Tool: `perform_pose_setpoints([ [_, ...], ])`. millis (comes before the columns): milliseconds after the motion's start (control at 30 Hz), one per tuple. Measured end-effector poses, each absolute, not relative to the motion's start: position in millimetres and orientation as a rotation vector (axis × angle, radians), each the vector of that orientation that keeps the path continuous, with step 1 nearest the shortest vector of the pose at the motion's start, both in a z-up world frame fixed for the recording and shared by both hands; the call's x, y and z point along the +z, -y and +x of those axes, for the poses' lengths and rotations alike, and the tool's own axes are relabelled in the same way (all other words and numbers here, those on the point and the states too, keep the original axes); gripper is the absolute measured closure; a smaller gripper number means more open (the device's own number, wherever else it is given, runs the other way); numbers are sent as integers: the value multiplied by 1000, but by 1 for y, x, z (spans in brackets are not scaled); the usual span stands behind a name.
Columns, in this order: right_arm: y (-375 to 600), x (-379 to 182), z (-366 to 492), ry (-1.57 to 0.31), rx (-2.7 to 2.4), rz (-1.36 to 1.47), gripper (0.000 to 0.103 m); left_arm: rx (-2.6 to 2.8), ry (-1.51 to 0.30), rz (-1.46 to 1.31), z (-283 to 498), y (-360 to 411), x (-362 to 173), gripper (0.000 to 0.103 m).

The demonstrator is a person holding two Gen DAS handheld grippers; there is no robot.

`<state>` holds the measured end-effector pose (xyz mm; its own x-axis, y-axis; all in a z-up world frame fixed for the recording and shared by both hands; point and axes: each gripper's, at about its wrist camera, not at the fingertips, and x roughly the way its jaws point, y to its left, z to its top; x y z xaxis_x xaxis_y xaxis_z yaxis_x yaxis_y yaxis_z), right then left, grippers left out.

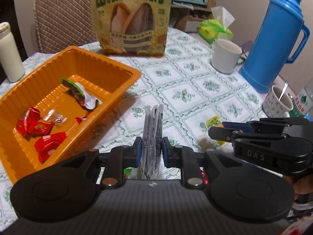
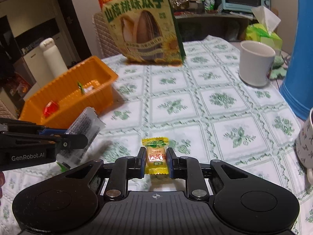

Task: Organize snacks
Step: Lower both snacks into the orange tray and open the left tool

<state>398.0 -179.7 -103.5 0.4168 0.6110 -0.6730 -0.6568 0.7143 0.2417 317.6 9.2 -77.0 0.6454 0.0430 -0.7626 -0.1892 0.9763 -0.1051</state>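
Observation:
My left gripper (image 1: 151,149) is shut on a flat clear packet with black print (image 1: 153,135), held edge-on above the tablecloth. The same packet (image 2: 86,124) shows at the left of the right wrist view, in the left gripper (image 2: 78,138). My right gripper (image 2: 156,159) is shut on a small yellow wrapped candy (image 2: 156,156), lifted off the table. In the left wrist view the right gripper (image 1: 215,131) reaches in from the right, and a bit of yellow wrapper (image 1: 212,122) shows at its tip. An orange tray (image 1: 109,62) at left holds red wrapped candies (image 1: 35,126) and a green-edged packet (image 1: 82,95).
A big bag of sunflower seeds (image 1: 133,17) stands behind the tray. A white mug (image 1: 225,55), a blue thermos jug (image 1: 273,43), a patterned cup with a spoon (image 1: 277,102) and a tissue pack (image 1: 217,29) crowd the right side. A white bottle (image 1: 9,52) stands far left.

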Motion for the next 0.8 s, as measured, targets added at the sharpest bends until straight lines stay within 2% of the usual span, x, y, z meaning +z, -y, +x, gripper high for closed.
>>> perform_pose_setpoints([
  [800,86,-42,370,-707,1084,-52,81,324,-707,-286,258,-90,-15,84],
])
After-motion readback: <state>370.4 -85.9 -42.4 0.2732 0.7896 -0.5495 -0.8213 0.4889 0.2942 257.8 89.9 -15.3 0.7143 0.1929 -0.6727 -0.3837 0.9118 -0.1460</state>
